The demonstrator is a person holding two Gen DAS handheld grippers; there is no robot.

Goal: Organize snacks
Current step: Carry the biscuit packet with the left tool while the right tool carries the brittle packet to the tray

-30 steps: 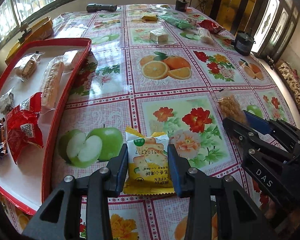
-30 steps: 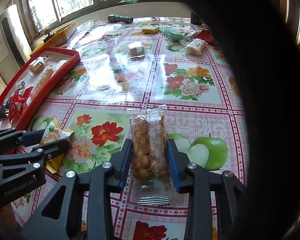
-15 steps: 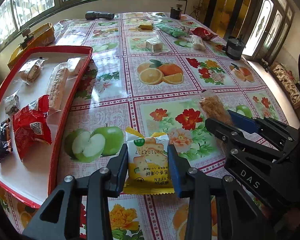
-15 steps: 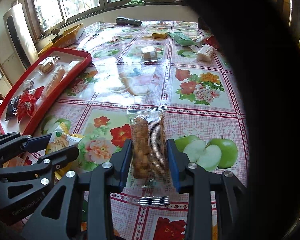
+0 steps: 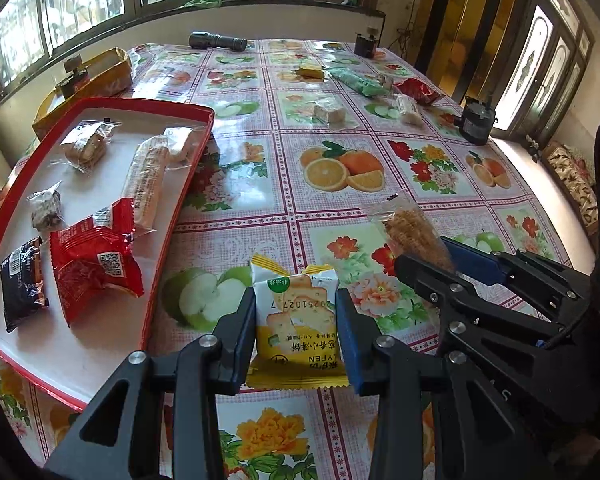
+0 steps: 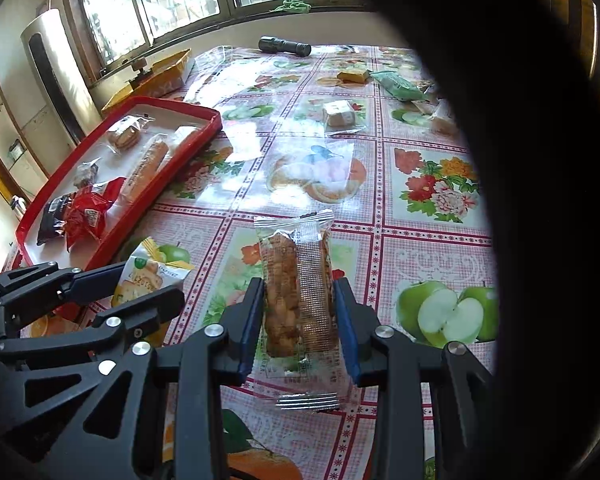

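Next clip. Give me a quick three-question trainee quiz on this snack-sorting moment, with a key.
1. True or false: the left gripper is shut on the yellow cracker packet.
2. What does the right gripper hold? A) red packet B) clear packet of brown crispy snack C) flashlight
3. Fill in: the red tray lies to the ___ of both grippers.

Key:
1. True.
2. B, the clear packet of brown crispy snack.
3. Left.
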